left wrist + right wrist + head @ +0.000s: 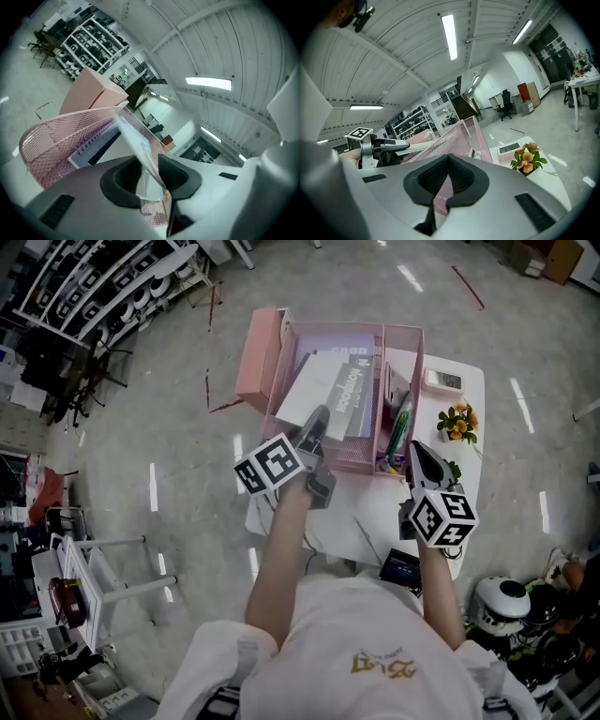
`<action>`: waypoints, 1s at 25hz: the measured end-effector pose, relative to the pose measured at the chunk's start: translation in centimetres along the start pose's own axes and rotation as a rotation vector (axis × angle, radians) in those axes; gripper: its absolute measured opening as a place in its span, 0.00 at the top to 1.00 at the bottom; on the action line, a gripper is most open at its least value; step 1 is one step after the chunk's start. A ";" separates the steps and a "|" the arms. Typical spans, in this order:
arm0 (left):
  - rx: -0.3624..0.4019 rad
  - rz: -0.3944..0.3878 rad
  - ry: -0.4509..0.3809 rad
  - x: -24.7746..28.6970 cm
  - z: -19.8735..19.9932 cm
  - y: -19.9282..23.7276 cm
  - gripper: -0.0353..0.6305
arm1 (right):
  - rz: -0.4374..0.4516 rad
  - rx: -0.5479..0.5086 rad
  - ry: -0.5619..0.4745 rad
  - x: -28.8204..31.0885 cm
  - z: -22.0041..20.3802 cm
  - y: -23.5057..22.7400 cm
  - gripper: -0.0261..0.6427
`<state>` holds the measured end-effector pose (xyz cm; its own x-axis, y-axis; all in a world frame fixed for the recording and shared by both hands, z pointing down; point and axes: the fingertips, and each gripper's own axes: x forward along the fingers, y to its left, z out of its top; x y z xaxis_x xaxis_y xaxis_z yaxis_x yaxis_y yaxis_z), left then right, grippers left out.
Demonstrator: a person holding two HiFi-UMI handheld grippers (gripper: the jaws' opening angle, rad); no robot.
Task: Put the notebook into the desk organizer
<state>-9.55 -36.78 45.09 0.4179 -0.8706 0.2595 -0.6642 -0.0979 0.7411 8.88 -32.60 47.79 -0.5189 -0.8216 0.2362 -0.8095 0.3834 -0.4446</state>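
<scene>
The left tool [152, 180] sits slightly apart around the thin white notebook [317, 390]; the right tool [419, 450] clamps the pink wire-mesh desk organizer [356, 326]. Unpinched, the leaning notebook could topple out.

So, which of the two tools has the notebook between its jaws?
The left tool: the white notebook stands between its jaws, leaning inside the pink organizer. The right tool has only the organizer's mesh wall between its jaws.

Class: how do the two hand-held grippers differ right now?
The left hand-held gripper has jaws parted round the notebook's edge; the right hand-held gripper clamps the desk organizer's mesh wall. Left is at the wide compartment, right at the narrow one. Both carry marker cubes.
</scene>
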 end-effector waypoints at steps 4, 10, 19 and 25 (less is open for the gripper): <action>0.189 0.038 0.150 0.6 -1.8 -0.3 0.51 | -0.003 -0.002 -0.008 -0.3 0.0 0.6 0.94; 0.391 0.054 0.332 0.4 -4.7 -0.2 0.38 | 0.001 -0.001 -0.015 -0.9 0.0 1.5 0.94; 0.583 -0.045 0.543 -1.6 -6.9 -1.6 0.34 | 0.026 0.002 -0.018 -1.7 -0.3 4.1 0.94; 0.597 -0.121 0.576 -2.7 -7.3 -1.9 0.37 | 0.044 0.004 -0.020 -1.8 -0.7 5.1 0.94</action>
<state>-4.84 -30.73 47.49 0.6513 -0.4713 0.5947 -0.7431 -0.5547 0.3742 5.50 -28.82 45.71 -0.5485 -0.8120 0.1993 -0.7849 0.4178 -0.4576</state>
